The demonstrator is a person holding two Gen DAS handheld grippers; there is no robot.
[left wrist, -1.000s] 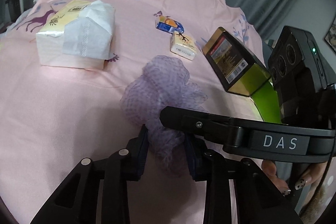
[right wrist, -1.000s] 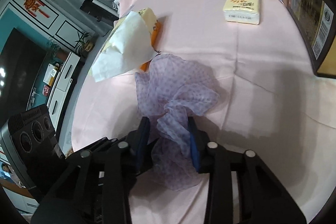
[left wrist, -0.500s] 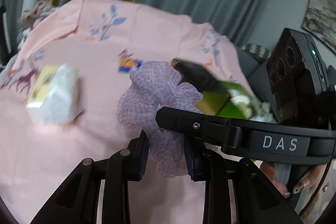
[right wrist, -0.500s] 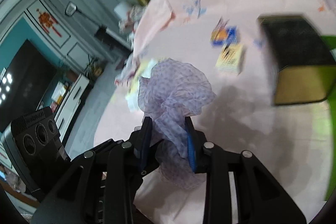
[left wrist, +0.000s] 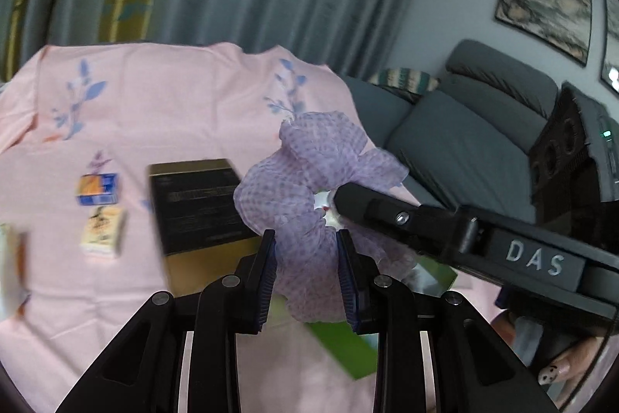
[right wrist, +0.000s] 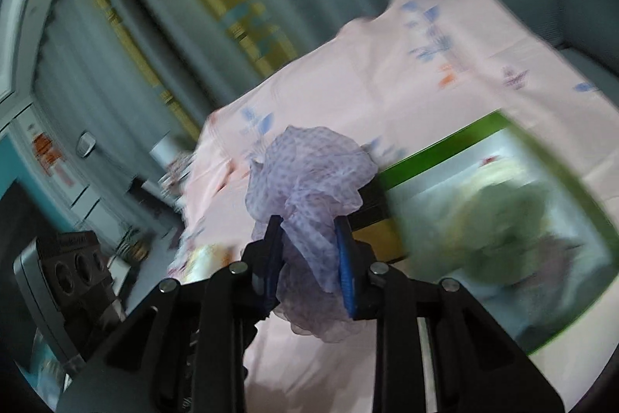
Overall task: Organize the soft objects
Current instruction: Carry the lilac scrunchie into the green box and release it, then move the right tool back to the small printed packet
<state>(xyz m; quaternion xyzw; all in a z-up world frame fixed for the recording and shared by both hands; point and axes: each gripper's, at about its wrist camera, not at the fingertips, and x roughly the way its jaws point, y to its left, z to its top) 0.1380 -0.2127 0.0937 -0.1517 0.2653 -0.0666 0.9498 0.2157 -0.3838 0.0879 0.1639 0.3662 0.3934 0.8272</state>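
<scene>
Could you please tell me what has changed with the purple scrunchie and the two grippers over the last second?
The purple scrunchie has been lifted off the pink cloth and carried toward the open green box; a second ago it lay on the cloth. Both views have swung upward and toward the box. Unchanged: the left gripper and right gripper both stay clamped on it.

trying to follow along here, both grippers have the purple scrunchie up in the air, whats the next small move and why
Probably carry the purple scrunchie sideways over the open green box before lowering it. Both the left gripper and the right gripper clamp it, it hangs clear of the pink cloth, and the box beside it already holds soft items.
</scene>
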